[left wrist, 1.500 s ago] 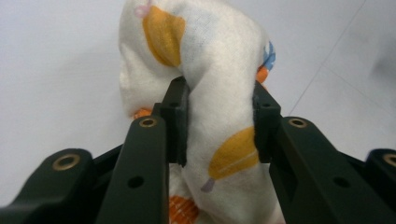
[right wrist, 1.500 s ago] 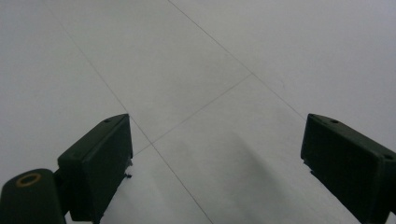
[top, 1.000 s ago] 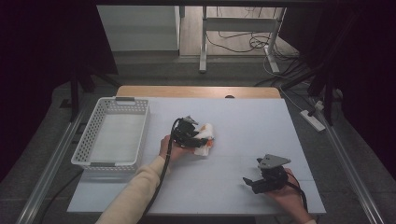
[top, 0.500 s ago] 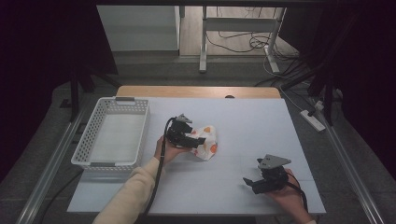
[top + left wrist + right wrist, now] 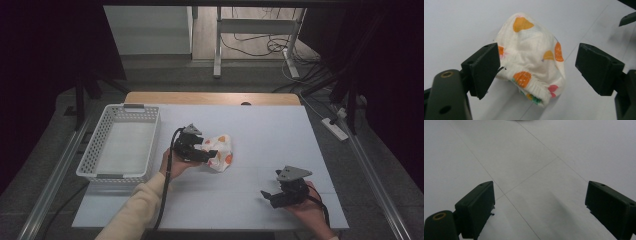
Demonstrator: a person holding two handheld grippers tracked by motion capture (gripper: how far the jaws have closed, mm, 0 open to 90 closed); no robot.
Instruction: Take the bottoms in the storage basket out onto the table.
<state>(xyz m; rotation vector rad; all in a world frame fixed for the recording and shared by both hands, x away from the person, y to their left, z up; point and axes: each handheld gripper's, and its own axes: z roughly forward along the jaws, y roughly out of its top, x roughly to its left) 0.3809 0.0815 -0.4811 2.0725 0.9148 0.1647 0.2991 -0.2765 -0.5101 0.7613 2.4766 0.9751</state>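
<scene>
Crumpled white cloth [image 5: 534, 57] with orange, pink and green prints lies bunched on the table [image 5: 280, 130]; left tongs [image 5: 537, 67] gape wide around it, right tongs [image 5: 541, 205] spread empty.

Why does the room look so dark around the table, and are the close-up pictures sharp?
High view: the white table is lit while its surroundings fall nearly black. Left gripper view: the cream cloth with orange prints is fairly sharp, the near black jaws soft. Right gripper view: the jaws cast a soft shadow and look blurred.
</scene>
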